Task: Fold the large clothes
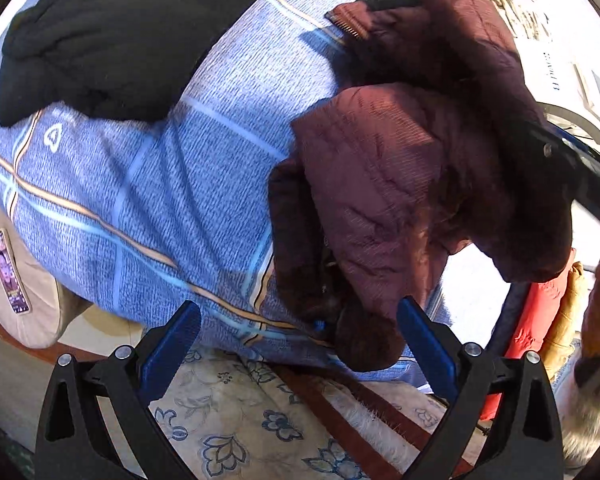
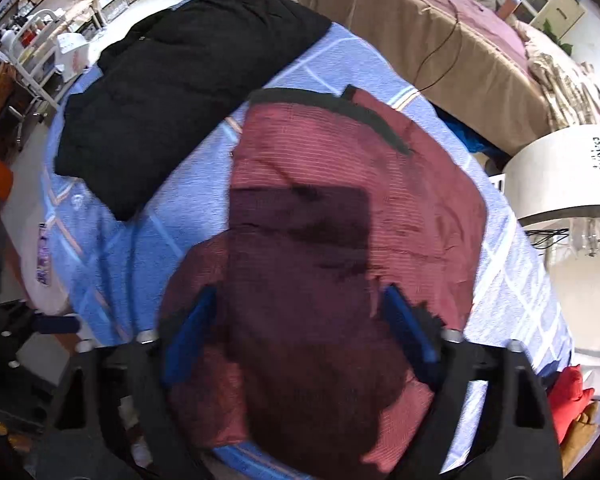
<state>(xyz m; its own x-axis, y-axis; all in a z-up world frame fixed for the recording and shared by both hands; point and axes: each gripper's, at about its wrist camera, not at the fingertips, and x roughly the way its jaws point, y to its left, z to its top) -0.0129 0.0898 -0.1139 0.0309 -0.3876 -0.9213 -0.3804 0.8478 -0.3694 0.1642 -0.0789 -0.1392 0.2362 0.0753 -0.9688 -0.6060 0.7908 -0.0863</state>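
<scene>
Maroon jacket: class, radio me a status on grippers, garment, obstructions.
Left gripper open, over maroon jacket edge. Right gripper astride jacket, grip unclear. Black coat lies beside it, apart.

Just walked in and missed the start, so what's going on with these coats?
A person with a claw in each hand is folding a maroon padded jacket on a blue checked bedspread. The right claw straddles the jacket; the left claw hangs open above its near edge. A black jacket lies further back.
</scene>
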